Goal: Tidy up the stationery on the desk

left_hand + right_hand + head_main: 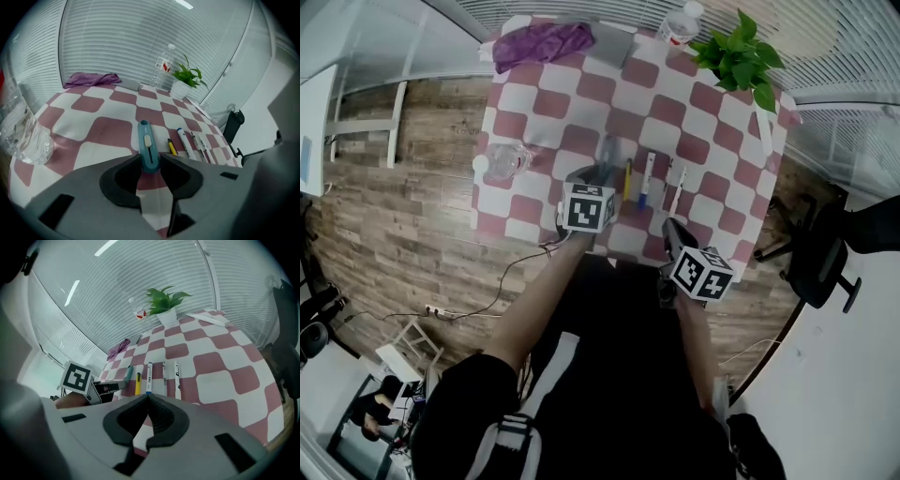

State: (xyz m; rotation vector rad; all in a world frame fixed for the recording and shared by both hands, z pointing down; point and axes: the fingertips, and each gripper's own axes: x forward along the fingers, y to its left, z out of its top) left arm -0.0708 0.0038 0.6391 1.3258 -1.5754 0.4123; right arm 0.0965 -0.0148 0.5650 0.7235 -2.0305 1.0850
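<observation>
in the head view my left claw (598, 175) sits over the near part of the checkered surface (581, 94). the utility knife (607, 152) pokes out ahead of it, leftmost in the row beside the yellow pen (627, 178) and the marker (647, 178). my right claw (671, 228) hangs nearer me. the left gripper view shows the pads clamped on the knife's near end, so i'd keep that grip square, hold the knife parallel to the pens, and lay it flat before letting go. it's a slim teal body with a pale slider and a rounded tip. in the right gripper view that claw is pressed together and empty, aimed at the marker.
</observation>
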